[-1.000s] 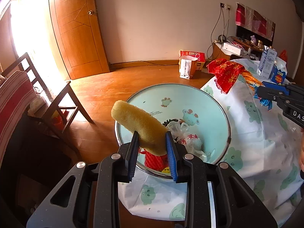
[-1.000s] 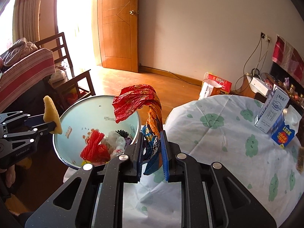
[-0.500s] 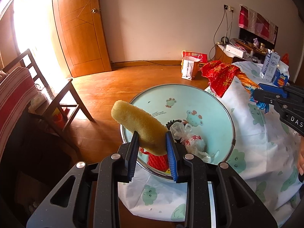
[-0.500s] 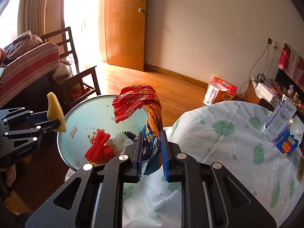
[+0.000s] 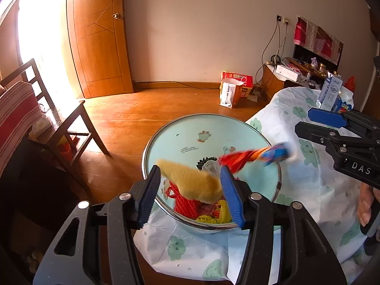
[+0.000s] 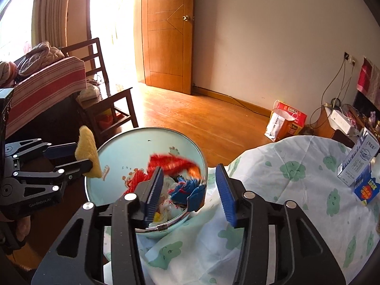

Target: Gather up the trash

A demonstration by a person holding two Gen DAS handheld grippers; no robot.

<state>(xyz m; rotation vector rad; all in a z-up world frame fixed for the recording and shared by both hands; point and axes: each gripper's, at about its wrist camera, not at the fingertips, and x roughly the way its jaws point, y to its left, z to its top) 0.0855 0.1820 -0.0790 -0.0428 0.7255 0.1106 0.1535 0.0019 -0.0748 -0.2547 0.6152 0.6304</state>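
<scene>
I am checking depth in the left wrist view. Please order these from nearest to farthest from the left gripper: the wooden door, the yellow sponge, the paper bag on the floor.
1. yellow sponge, between the left gripper's open fingers.
2. paper bag, on the floor beyond the basin.
3. wooden door, at the far wall, upper left.

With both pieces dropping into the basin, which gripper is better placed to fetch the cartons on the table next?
Right, probably. The right gripper is open over the table's cloth, nearer the cartons; the left gripper sits beyond the basin.
</scene>
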